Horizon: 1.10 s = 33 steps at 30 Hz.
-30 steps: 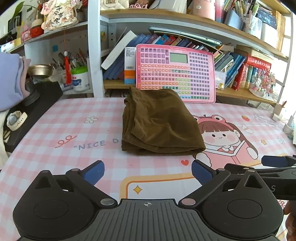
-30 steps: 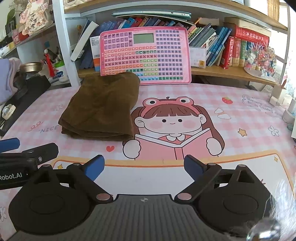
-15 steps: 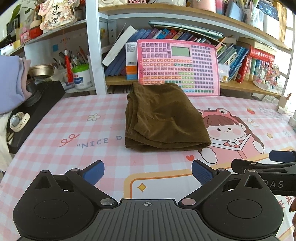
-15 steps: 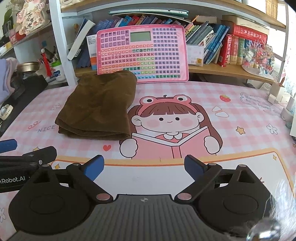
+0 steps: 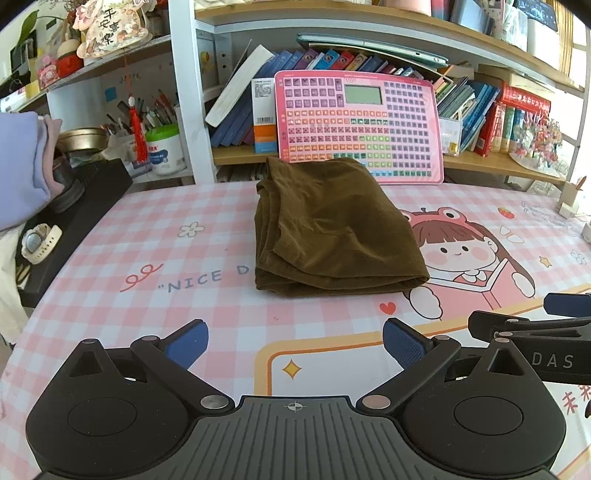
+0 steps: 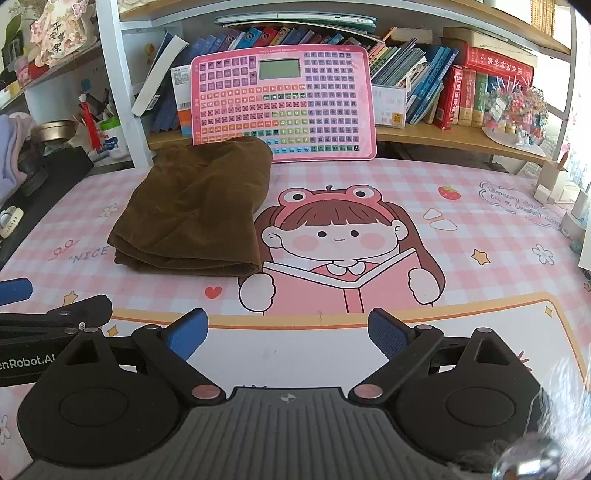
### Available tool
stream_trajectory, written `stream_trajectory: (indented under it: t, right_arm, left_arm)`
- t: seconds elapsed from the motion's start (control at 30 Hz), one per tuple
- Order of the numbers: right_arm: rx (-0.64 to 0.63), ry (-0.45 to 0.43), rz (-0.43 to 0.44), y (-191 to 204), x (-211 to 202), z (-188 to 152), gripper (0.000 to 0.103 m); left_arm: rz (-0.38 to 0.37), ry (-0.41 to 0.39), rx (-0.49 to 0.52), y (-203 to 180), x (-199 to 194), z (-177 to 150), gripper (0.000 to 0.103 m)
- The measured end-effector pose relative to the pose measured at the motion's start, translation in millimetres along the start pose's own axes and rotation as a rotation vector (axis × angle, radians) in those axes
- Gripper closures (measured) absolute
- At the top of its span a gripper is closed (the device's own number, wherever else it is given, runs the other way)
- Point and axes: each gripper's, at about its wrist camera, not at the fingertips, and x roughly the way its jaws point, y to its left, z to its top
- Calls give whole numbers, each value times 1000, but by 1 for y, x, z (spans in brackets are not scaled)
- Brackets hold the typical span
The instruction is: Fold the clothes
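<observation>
1. While both tools hover low over the desk, the left gripper [image 5: 295, 341] has its blue-padded fingers [image 5: 186, 341] spread wide and grasps nothing.
2. Beside it, the right gripper [image 6: 287, 334] is likewise released, its blue fingers [image 6: 388, 334] far apart over the pale lower panel of the mat, with nothing between them.
3. Each tool appears at the edge of the other's view: the right one enters the left wrist camera from the right side, the left one enters the right wrist camera from the left side.
4. A brown garment [image 5: 332, 229] lies folded into a compact, layered rectangle on the pink checked desk mat [image 5: 155, 236], well apart from both grippers and untouched by either.
5. Its stacked fold edges face the cameras, and its far end reaches to the foot of a pink keyboard-style learning board [image 5: 356, 125] that leans upright against the bookshelf [image 5: 369, 33].
6. From the right wrist camera, the garment [image 6: 199, 206] sits left of centre, its right edge just beside the printed cartoon girl [image 6: 340, 240] in a frog hat reading a book.
7. The lettering "NICE D" [image 5: 207, 278] on the mat runs up to the garment's left near corner, where the cloth covers the rest.
8. At the desk's left edge, a wristwatch [image 5: 38, 242] rests on a black case [image 5: 88, 206], with lavender fabric [image 5: 20, 166] piled behind it.
9. Rows of books [image 6: 458, 92] fill the shelf behind the board.
</observation>
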Motion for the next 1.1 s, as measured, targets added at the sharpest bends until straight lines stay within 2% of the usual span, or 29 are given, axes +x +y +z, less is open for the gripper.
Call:
stream_trajectory:
  t: [1.1]
  right_arm:
    - [-9, 8, -1, 1, 4, 2, 9]
  left_arm:
    - [0, 11, -9, 2, 5, 1, 1]
